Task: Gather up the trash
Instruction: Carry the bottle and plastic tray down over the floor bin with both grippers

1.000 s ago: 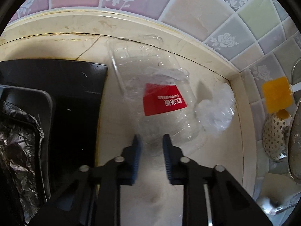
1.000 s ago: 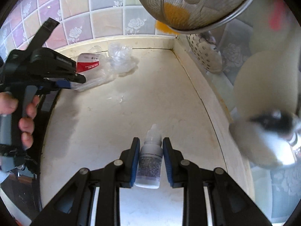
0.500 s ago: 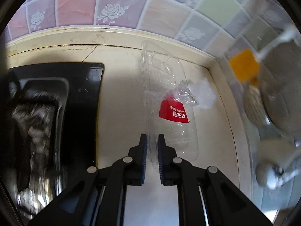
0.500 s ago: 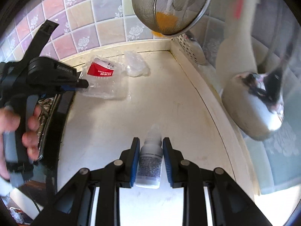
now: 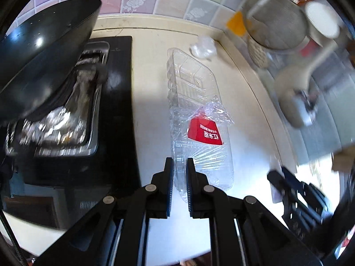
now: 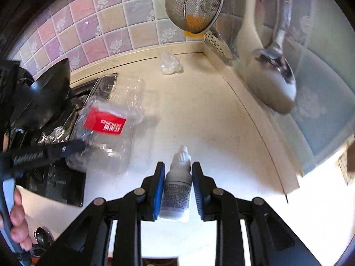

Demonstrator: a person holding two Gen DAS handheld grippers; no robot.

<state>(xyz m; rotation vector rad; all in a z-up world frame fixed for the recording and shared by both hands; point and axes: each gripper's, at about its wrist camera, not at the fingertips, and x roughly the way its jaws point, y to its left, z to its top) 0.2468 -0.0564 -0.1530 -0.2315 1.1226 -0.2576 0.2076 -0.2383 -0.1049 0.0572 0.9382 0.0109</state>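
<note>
My left gripper (image 5: 180,166) is shut on the near rim of a clear plastic tray (image 5: 195,102) with crinkled film and a red label (image 5: 205,132). The tray hangs lifted off the cream counter. In the right wrist view the same clear plastic tray (image 6: 111,128) is held up at the left by the left gripper (image 6: 77,147), with a hand on its handle. My right gripper (image 6: 178,166) is shut on a small white dropper bottle (image 6: 177,186), cap pointing away. A crumpled clear plastic wad (image 6: 169,64) lies by the back wall; the plastic wad (image 5: 203,47) also shows in the left wrist view.
A black stove top (image 5: 115,102) with a foil-lined tray (image 5: 60,119) and a dark wok (image 5: 42,51) lies to the left. A mesh strainer (image 6: 194,2), a perforated skimmer (image 6: 218,42) and ladles (image 6: 271,77) hang along the tiled wall at the right. The counter's (image 6: 199,115) front edge is near.
The left gripper closed on the clear tray's rim and pulled it up and back from the wall, leaving the plastic wad behind. The right gripper drew back too, still holding the dropper bottle.
</note>
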